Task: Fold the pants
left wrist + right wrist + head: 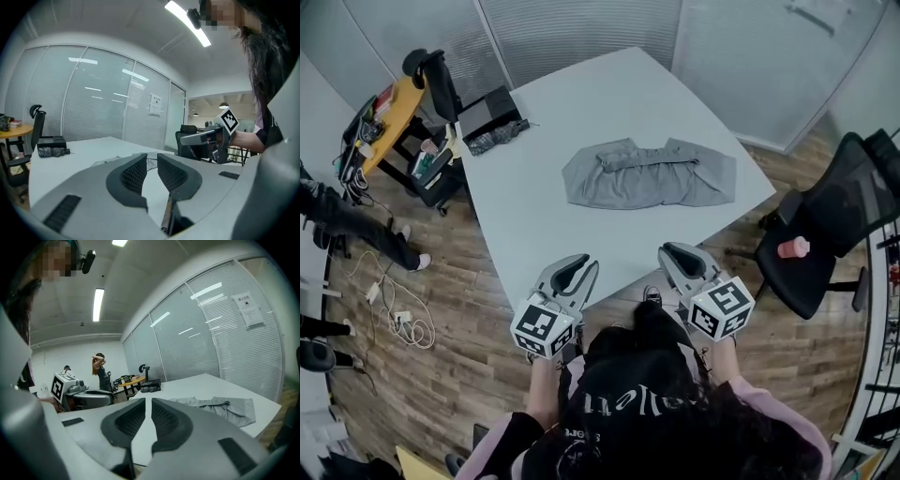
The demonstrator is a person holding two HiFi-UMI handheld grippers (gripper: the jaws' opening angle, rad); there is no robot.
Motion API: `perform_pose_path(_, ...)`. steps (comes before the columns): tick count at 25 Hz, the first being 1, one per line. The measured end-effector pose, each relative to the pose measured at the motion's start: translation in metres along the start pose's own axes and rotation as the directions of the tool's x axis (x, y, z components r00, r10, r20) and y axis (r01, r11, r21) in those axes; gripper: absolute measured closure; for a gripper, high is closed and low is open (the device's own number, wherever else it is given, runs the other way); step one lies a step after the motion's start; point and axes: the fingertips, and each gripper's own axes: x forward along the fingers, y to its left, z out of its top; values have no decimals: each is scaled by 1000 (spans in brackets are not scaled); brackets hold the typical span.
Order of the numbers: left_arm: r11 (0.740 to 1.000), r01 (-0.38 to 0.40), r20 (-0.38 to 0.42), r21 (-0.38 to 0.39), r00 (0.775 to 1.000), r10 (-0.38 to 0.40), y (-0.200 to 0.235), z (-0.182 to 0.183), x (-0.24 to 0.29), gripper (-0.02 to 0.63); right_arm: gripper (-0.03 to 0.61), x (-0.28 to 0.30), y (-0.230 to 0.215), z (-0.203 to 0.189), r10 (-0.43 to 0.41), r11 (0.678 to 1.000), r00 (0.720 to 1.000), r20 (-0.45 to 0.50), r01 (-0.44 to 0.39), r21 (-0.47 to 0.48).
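A person (661, 403) stands at the near edge of a white table (609, 94) and holds a gripper in each hand. Both grippers point over that edge toward the middle.

The left gripper (579, 265) is close to the near corner. Its jaws stand narrow, with a clear gap between the pads, and nothing is in this gap. The right gripper (673, 253) is further along the same edge. Its jaws are almost together, with only a thin slit between them, and it is also empty.

The grey pants (649, 175) lie flat around the middle of the table, a little toward the right corner and well apart from both grippers. They are spread out lengthwise, with wrinkles, and some cloth is bunched along their far side.

At the left corner sits a black box (490, 108), with a dark cloth (495, 139) just beside it on the edge. Off the table, by the right corner, stands a black chair (825, 234).
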Motion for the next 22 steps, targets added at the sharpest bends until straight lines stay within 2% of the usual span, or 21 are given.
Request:
perform_pose_path(7, 1000, 29, 27, -7, 999, -29, -16, 3, -19, 554, 536, -10, 29, -3, 4, 1000, 1000, -6, -4, -29)
perform_pose_path(22, 997, 82, 47, 14, 995, -82, -41, 8, -34, 561, 546, -30, 47, -8, -29, 998, 1000, 1, 29, -60)
